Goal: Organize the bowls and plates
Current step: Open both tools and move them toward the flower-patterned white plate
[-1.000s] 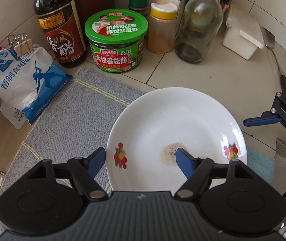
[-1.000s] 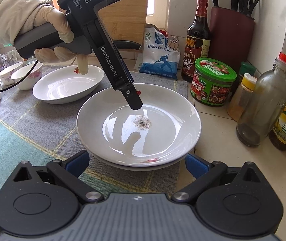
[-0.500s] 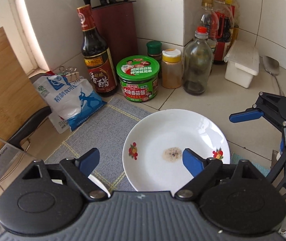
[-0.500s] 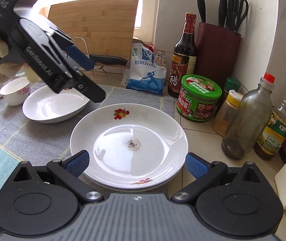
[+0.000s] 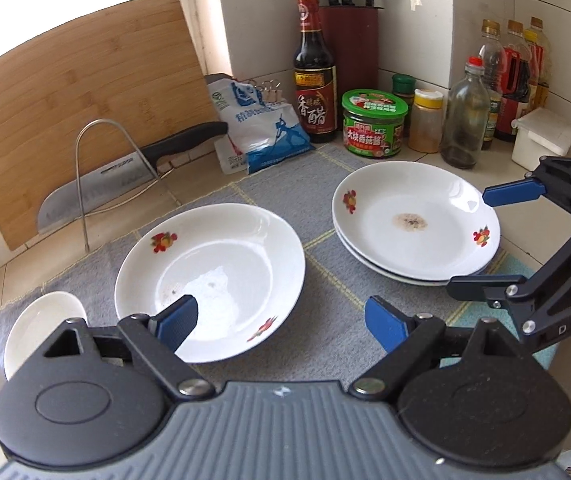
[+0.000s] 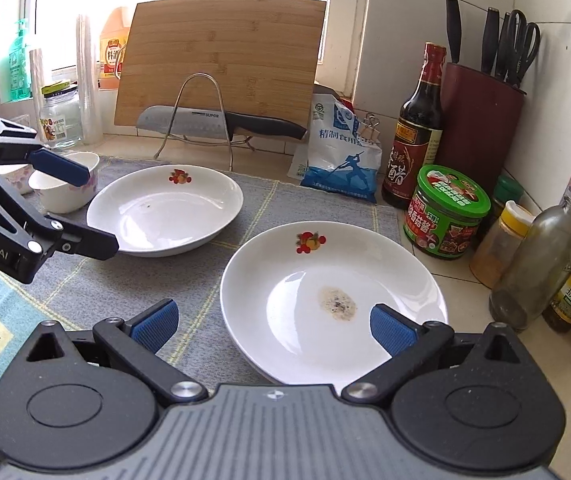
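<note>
Two white flower-print plates [image 5: 413, 224] [image 6: 333, 300] are stacked at the right end of the grey mat [image 5: 325, 280]; the top one has a brown stain in its middle. To their left lies a deeper white plate [image 5: 209, 280] [image 6: 165, 212]. My left gripper [image 5: 281, 324] [image 6: 99, 210] hovers open by the deep plate's near rim, holding nothing. My right gripper [image 6: 273, 324] [image 5: 485, 240] is open at the stack's near edge, its pads clear of the rim. Small white bowls [image 5: 41, 328] [image 6: 65, 188] stand at the far left.
A cleaver [image 6: 221, 122] rests in a wire rack before a leaning wooden board [image 6: 221, 60]. A salt bag [image 6: 341, 164], vinegar bottle [image 6: 417, 128], green-lidded jar [image 6: 449, 212], knife block [image 6: 481, 128] and several bottles line the tiled wall at right.
My left gripper has drawn back from the stacked plates and swung left to the deep plate, jaws wider. The right gripper has backed off a little from the stack.
</note>
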`<control>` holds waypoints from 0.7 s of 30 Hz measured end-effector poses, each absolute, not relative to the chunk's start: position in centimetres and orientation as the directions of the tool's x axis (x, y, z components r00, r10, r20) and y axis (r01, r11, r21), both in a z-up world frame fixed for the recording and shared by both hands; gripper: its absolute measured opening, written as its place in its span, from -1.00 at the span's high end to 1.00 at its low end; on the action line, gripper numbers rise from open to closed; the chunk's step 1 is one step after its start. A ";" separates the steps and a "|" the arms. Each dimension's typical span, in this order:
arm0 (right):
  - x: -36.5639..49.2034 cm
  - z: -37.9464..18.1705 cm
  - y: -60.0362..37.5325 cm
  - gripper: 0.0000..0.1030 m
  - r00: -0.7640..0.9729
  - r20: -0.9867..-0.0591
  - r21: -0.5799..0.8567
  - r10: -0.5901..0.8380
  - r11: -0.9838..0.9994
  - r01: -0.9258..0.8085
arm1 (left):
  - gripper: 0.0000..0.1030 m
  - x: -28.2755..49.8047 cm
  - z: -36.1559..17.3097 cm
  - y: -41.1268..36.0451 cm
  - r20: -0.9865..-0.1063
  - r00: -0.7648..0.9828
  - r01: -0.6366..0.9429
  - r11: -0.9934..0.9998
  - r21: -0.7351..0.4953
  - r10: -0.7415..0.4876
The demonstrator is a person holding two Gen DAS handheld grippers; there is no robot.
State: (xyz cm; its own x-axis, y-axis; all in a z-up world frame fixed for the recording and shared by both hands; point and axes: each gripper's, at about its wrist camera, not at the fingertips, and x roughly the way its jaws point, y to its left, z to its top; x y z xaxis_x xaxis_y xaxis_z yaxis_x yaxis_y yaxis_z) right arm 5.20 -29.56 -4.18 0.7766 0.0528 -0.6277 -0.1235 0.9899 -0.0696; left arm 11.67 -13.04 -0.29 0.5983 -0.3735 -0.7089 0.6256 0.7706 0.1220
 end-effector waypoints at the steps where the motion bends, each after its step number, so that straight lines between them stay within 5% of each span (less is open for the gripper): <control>1: 5.2 -4.2 -29.2 -1.00 0.774 -0.631 -0.066 0.054 0.990 -0.123 | -0.76 11.5 -0.4 -12.5 -0.708 0.607 0.611 0.782 0.124 -0.362; 21: 6.5 -3.6 -23.2 -1.00 0.724 -0.690 -0.115 0.017 0.984 -0.133 | -0.77 14.9 -7.5 -9.3 -0.769 0.573 0.527 0.846 0.082 -0.283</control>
